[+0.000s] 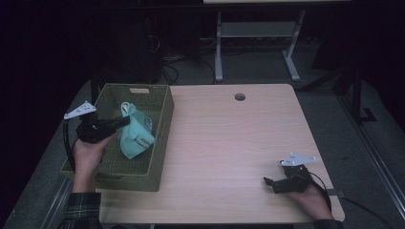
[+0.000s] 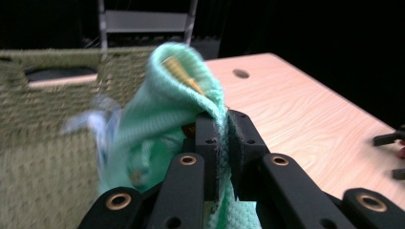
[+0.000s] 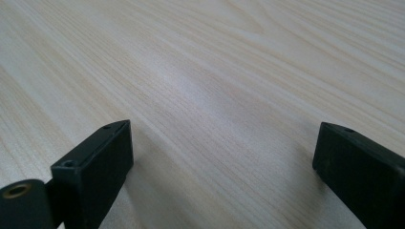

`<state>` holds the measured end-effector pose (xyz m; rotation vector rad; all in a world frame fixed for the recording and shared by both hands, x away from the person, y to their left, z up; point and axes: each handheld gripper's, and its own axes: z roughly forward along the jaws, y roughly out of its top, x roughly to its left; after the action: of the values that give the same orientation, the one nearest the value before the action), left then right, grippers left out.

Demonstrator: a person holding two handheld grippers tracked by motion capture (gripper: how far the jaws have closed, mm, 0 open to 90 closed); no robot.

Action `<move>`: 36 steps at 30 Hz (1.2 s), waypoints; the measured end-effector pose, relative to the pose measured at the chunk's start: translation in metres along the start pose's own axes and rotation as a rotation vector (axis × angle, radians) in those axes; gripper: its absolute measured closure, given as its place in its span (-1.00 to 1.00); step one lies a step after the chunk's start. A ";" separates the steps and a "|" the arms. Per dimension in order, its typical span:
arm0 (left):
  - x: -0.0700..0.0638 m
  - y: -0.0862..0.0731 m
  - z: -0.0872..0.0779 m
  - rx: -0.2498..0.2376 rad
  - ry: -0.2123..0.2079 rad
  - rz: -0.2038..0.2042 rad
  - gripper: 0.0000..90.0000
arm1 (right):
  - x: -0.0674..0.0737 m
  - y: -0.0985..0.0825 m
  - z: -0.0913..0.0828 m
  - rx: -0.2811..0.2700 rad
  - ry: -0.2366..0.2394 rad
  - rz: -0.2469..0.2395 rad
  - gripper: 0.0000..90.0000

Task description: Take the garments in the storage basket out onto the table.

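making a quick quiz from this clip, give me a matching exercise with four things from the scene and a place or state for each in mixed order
Things:
1. left tool
2. right tool
3. mint green cloth
4. woven basket

Places or states:
A. stands at the left edge of the table
B. open, low over bare wood near the table's right front corner
C. hangs over the basket, pinched at its top
D. shut on fabric

Pairs: 1-D, 2-B, 3-C, 4-A
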<state>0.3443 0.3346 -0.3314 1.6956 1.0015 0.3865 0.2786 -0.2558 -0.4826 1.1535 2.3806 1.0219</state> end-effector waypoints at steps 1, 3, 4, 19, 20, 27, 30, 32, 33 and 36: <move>-0.002 0.002 -0.001 -0.011 -0.004 0.007 0.85 | 0.000 0.000 0.000 0.000 0.000 0.000 -0.86; -0.005 0.005 -0.003 -0.025 -0.006 0.018 0.85 | 0.000 0.000 0.000 0.000 0.000 0.000 -0.86; -0.007 0.007 -0.004 -0.034 -0.011 0.020 0.85 | 0.000 0.000 0.000 0.000 0.000 0.000 -0.86; -0.027 0.036 -0.012 -0.107 -0.093 0.049 0.85 | 0.000 0.000 0.000 0.000 -0.001 0.007 -0.86; -0.028 0.037 -0.011 -0.109 -0.099 0.052 0.85 | 0.000 0.000 0.000 -0.001 -0.001 0.006 -0.86; -0.041 0.050 -0.010 -0.128 -0.128 0.082 0.85 | 0.000 0.000 0.000 -0.001 -0.001 0.006 -0.86; -0.046 0.053 -0.007 -0.130 -0.140 0.096 0.85 | 0.000 0.000 0.000 -0.001 -0.001 0.006 -0.86; -0.049 0.055 -0.005 -0.133 -0.150 0.102 0.85 | 0.000 0.000 0.000 -0.001 -0.001 0.006 -0.86; -0.052 0.057 -0.004 -0.139 -0.154 0.103 0.85 | 0.000 0.000 0.000 -0.001 -0.001 0.005 -0.86; -0.058 0.061 -0.003 -0.147 -0.164 0.108 0.85 | 0.000 0.000 0.000 -0.001 -0.001 0.006 -0.86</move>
<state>0.3341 0.2877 -0.2630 1.6236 0.7462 0.3750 0.2787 -0.2553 -0.4826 1.1607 2.3775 1.0242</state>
